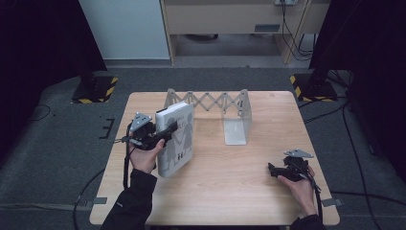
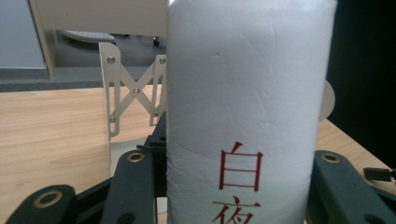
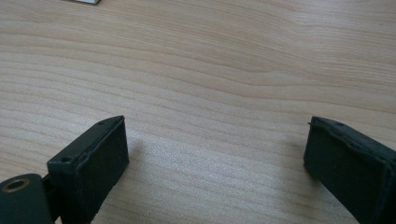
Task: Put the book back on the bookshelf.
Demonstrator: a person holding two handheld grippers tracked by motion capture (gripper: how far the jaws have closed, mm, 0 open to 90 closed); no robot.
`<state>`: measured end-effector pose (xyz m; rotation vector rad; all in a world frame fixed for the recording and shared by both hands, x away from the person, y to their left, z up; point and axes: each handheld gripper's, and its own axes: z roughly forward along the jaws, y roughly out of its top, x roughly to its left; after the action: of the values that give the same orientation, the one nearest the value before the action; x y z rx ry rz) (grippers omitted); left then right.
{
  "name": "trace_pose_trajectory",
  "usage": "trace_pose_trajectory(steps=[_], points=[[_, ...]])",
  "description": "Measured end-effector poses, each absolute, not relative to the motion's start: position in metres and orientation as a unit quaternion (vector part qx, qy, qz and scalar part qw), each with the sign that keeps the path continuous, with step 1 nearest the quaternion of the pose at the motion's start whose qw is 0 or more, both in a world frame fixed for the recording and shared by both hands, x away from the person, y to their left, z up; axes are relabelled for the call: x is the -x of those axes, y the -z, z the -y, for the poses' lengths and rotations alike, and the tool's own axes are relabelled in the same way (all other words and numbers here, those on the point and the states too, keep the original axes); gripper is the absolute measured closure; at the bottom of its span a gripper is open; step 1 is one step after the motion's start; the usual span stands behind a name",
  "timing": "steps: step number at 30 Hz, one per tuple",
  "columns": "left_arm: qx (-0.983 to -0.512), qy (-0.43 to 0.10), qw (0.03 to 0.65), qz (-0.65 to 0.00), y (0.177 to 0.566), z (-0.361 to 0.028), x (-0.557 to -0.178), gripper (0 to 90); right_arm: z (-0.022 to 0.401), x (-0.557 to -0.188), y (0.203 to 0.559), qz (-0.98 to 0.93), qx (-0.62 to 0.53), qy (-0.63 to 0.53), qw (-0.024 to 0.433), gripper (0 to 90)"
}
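Observation:
A thick white book point(image 1: 176, 139) with grey figures on its cover is held upright above the left part of the wooden table point(image 1: 230, 196), and my left gripper point(image 1: 167, 132) is shut on it. In the left gripper view its white spine point(image 2: 247, 93), printed with red characters, sits between the two black jaws of the left gripper point(image 2: 236, 177). My right gripper point(image 1: 274, 168) rests low at the table's right front, open. In the right gripper view, bare wood lies between the right gripper's point(image 3: 215, 154) spread pads.
A beige expanding book rack point(image 1: 225, 108) with a scissor lattice and end plates stands at the table's back middle; in the left gripper view the rack point(image 2: 133, 88) is just behind the book. Yellow-and-black striped bases point(image 1: 95, 88) and cables lie on the floor beyond the table.

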<state>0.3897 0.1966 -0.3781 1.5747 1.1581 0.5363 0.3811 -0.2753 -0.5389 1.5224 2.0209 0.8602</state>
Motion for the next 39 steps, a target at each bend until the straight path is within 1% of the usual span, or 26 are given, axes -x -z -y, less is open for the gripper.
trace_pose_trajectory(steps=[11,21,36,39], points=[[-0.633,-0.260,0.531,-0.501,0.374,-0.196,-0.413,52.6,0.275,-0.381,0.539,-0.736,-0.553,-0.314,0.232,6.7],[-0.615,-0.279,0.528,-0.514,0.383,-0.190,-0.430,52.6,0.275,-0.382,0.539,-0.737,-0.551,-0.314,0.232,6.7],[-0.618,-0.283,0.518,-0.519,0.402,-0.183,-0.448,52.6,0.276,-0.382,0.539,-0.738,-0.551,-0.314,0.231,6.7],[-0.613,-0.286,0.524,-0.517,0.404,-0.181,-0.450,52.5,0.276,-0.382,0.539,-0.739,-0.549,-0.314,0.231,6.7]])
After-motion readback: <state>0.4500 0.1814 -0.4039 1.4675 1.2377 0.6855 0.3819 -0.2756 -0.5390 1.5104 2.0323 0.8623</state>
